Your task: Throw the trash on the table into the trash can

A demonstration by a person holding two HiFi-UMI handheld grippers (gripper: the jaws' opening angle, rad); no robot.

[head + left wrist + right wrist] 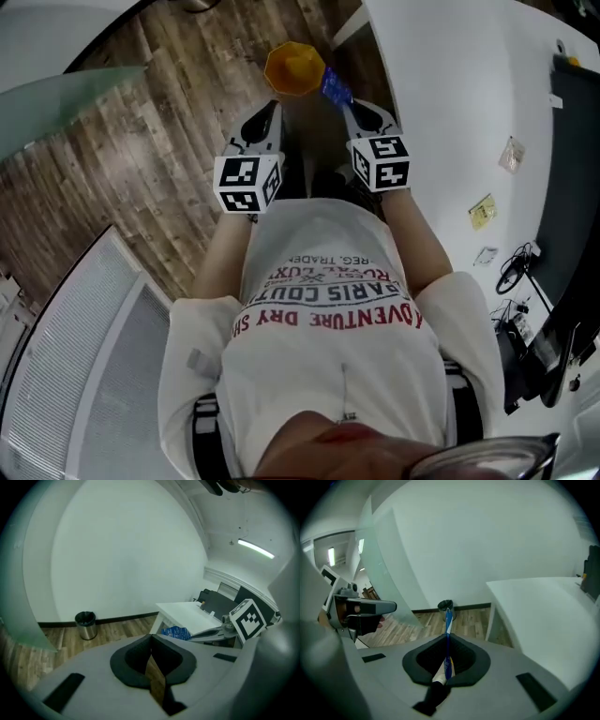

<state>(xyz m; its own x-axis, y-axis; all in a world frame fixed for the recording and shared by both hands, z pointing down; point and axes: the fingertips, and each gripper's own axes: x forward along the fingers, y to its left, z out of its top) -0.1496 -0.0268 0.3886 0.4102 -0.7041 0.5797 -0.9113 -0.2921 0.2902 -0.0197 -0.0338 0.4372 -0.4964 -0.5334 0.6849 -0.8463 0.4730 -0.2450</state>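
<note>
My left gripper (274, 105) is shut on a flat orange-yellow piece of trash (293, 67); in the left gripper view it shows edge-on as a thin brown sheet (155, 679) pinched between the dark pads. My right gripper (349, 105) is shut on a blue wrapper (335, 86), which sticks up between its jaws (448, 630). Both grippers are held side by side over the wooden floor. The small dark metal trash can (86, 624) stands by the white wall, far ahead; in the right gripper view the trash can (445, 605) sits right behind the wrapper's tip.
The white table (450, 103) stands to my right, with a clear scrap (511, 155), a yellow scrap (482, 211) and a small white scrap (486, 255) on it. Black equipment (562, 234) and cables lie along its far edge. A frosted glass panel (389, 573) stands at left.
</note>
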